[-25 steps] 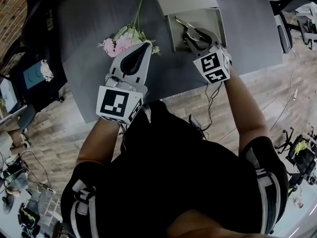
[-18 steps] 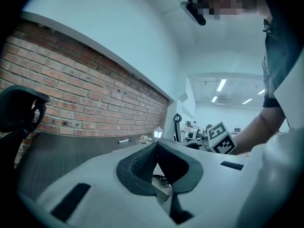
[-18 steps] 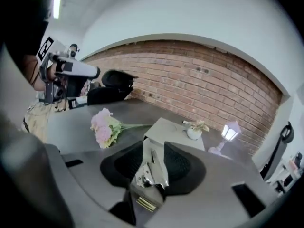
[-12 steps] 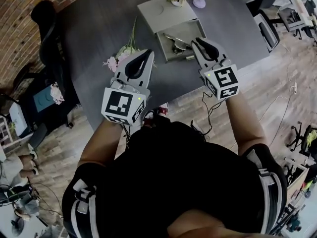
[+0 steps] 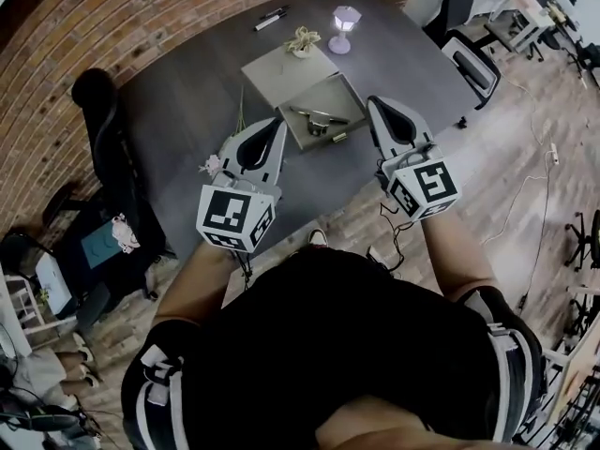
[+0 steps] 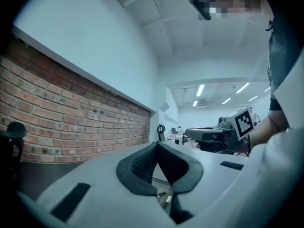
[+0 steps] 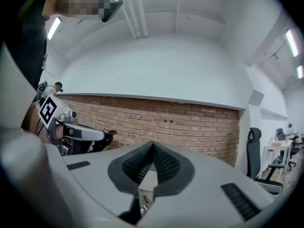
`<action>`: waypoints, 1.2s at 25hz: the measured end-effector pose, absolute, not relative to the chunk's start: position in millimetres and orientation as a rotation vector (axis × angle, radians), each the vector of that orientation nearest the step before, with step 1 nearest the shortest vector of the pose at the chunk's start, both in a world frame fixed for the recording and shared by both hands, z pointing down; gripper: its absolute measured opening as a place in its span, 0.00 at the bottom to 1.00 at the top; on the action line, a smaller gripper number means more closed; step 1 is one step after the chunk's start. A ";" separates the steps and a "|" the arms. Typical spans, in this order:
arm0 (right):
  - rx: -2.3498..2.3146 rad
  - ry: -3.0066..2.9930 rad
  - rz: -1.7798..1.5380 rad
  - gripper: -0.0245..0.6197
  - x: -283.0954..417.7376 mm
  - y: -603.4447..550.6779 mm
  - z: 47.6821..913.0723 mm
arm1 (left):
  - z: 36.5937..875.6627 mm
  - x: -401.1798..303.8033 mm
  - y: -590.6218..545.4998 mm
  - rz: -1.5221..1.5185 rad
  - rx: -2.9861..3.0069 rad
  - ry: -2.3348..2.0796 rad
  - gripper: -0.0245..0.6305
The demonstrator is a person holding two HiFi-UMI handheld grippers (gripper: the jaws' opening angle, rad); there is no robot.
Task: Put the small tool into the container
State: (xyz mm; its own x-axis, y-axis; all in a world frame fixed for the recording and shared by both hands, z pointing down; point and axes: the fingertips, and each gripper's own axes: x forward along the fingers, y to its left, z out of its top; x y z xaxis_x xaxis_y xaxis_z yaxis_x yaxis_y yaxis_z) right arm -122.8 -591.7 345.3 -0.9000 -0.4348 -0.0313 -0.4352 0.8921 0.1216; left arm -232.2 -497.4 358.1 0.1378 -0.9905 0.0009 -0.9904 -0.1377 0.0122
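Holding nothing, right gripper (image 5: 376, 104) has just closed; left gripper (image 5: 277, 123) closed too

a small lamp (image 5: 345, 24) is standing near the far edge of the dark table (image 5: 178, 120), with a marker (image 5: 270, 19) lying near it. pink flowers (image 5: 212, 165) are lying toward the table's near edge. a black chair (image 5: 96, 97) is standing by the brick wall (image 5: 141, 17).

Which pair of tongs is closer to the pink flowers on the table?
Left. The left tongs hang over the pink flowers, partly hiding them. The right tongs, whose jaws have just closed on nothing, are across the open container from them.
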 end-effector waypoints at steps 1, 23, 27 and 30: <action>-0.718 3.037 0.196 0.03 -118.3 -589.6 341.1 | 354.4 -228.7 -496.6 -0.011 2.374 -2.058 0.05; -0.819 2.908 0.199 0.03 -78.2 -561.6 306.3 | 329.9 -191.8 -487.3 -0.032 2.498 -1.982 0.05; -0.814 2.909 0.189 0.03 -81.8 -558.8 304.4 | 328.3 -195.2 -484.6 -0.038 2.495 -1.983 0.05; -0.805 2.915 0.195 0.03 -82.9 -555.9 304.0 | 328.0 -194.8 -483.1 -0.037 2.495 -1.983 0.05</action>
State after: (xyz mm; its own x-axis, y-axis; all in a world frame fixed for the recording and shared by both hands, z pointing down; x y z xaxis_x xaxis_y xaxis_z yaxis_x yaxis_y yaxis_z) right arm -82.9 -555.9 304.0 -0.8531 -0.5024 -0.1409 -0.5167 0.8510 0.0938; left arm -194.8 -483.1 328.0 0.2256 -0.9731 -0.0464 -0.9742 -0.2248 -0.0213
